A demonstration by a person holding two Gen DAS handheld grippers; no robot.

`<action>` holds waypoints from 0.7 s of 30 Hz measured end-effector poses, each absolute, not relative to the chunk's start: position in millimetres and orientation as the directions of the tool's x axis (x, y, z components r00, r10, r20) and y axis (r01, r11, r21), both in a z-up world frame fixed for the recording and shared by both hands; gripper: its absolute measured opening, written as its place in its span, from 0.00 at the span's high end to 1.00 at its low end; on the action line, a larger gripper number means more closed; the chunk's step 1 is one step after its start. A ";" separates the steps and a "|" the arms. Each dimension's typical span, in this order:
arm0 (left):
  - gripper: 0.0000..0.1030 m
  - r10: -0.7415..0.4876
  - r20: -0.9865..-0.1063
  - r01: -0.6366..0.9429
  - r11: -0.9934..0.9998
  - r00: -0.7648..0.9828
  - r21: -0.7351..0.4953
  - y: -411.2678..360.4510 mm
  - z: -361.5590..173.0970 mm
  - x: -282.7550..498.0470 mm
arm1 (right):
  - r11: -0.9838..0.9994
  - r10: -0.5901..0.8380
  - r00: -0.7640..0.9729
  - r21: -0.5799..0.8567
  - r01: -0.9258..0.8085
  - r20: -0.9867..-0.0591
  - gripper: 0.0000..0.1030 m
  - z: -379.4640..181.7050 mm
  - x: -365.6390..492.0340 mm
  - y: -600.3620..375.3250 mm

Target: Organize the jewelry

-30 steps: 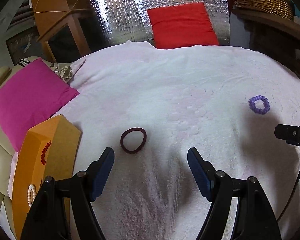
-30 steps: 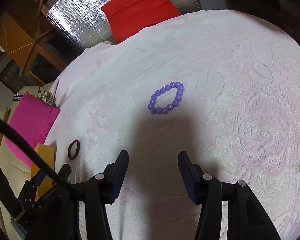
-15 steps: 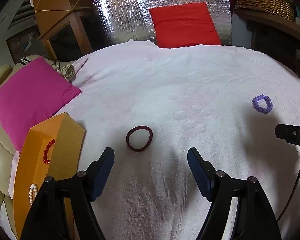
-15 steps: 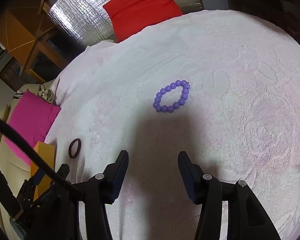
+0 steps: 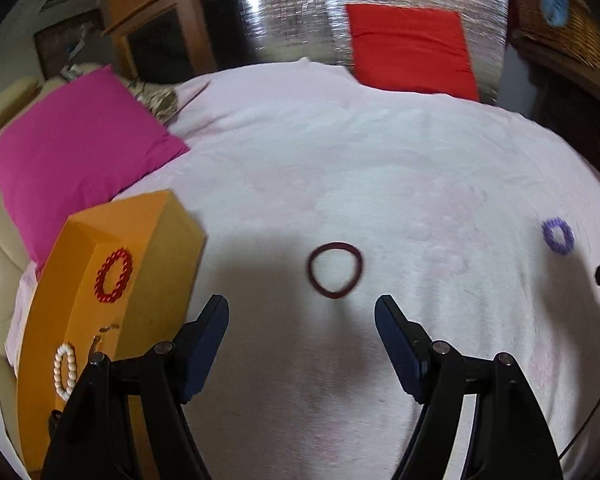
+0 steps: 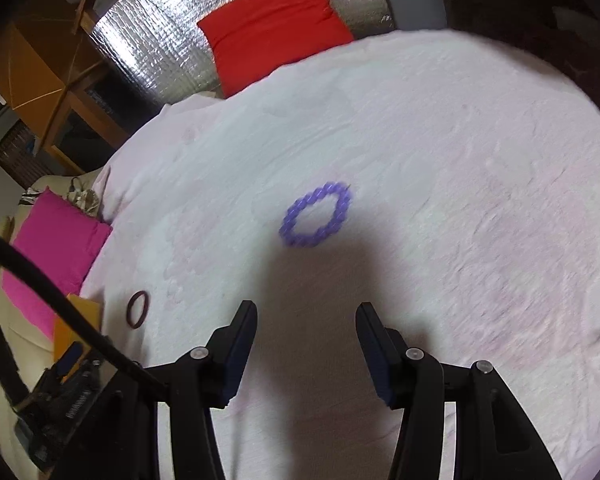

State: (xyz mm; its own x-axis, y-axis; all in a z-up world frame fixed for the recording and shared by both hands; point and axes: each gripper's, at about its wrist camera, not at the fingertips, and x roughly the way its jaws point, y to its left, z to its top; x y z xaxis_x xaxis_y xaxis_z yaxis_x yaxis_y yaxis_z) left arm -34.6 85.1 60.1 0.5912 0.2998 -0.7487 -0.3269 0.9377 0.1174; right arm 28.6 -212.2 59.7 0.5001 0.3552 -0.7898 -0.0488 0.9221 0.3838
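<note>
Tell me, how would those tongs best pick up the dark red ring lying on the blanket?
Come from above. The dark red ring lies flat on the pink blanket, so probably put one finger inside the loop and one outside, pinching its thin band. The near, narrower end is closest to the left tongs, which are open and empty.

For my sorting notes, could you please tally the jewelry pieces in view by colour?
Red beaded bracelet, on the orange box: 1
White pearl bracelet, on that box: 1
Dark maroon ring-shaped band, on the pale pink blanket: 1
Purple beaded bracelet, on the blanket: 1
Total: 4
</note>
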 end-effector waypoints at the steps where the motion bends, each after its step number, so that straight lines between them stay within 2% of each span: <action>1: 0.26 0.296 -0.752 -0.339 0.935 0.589 0.104 90.3 60.4 -34.9 | 0.929 0.337 0.519 0.367 -0.048 -0.786 0.46 62.4 30.8 -214.9; 4: 0.26 0.292 -0.757 -0.361 0.929 0.584 0.080 100.2 60.2 -35.1 | 0.947 0.290 0.580 0.317 -0.058 -0.761 0.47 70.8 38.0 -220.9; 7: 0.26 0.291 -0.762 -0.378 0.924 0.578 0.067 106.5 58.6 -35.6 | 0.949 0.290 0.607 0.306 -0.080 -0.740 0.54 72.0 48.2 -221.6; 12: 0.26 0.259 -0.776 -0.366 0.930 0.575 0.040 111.4 54.8 -34.4 | 0.965 0.256 0.603 0.240 -0.108 -0.756 0.62 58.5 70.6 -203.0; 17: 0.26 0.221 -0.781 -0.336 0.942 0.584 0.016 112.9 49.5 -29.2 | 0.981 0.169 0.590 0.192 -0.024 -0.789 0.63 41.8 93.9 -201.8; 21: 0.26 0.182 -0.790 -0.300 0.954 0.586 -0.003 109.3 42.6 -17.9 | 0.991 0.123 0.599 0.129 -0.033 -0.791 0.67 35.9 101.6 -193.6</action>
